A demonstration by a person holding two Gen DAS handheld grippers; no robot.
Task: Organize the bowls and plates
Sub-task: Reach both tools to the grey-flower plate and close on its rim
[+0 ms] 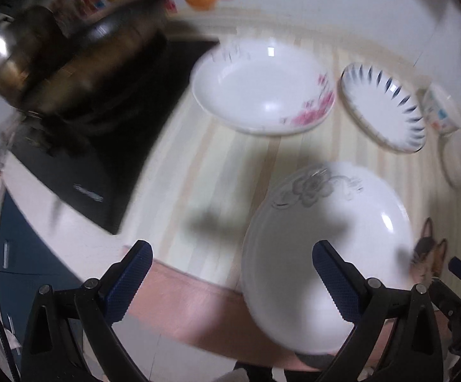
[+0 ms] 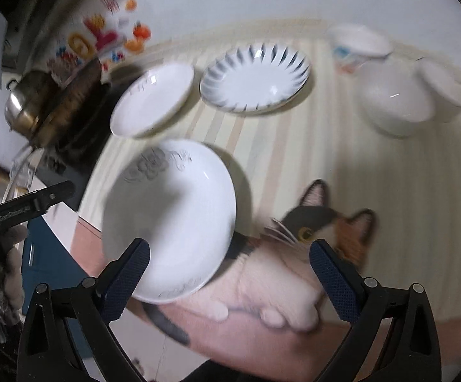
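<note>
A white plate with a grey flower (image 1: pixel 322 248) lies near the table's front edge; it also shows in the right wrist view (image 2: pixel 170 219). Behind it lie a pink-flowered plate (image 1: pixel 262 87) (image 2: pixel 152 100) and a blue-rayed plate (image 1: pixel 383 106) (image 2: pixel 255 78). White bowls (image 2: pixel 395 98) and a printed cup (image 2: pixel 354 47) stand at the far right. My left gripper (image 1: pixel 232 281) is open and empty, its right finger over the grey-flower plate. My right gripper (image 2: pixel 228 281) is open and empty, its left finger at that plate's near rim.
A striped mat with a cat picture (image 2: pixel 322 222) covers the table. A black cooktop (image 1: pixel 103 146) with a metal pot (image 1: pixel 39 63) sits at the left. A colourful box (image 2: pixel 103 35) stands at the back left. The left gripper shows at the right view's left edge (image 2: pixel 23 210).
</note>
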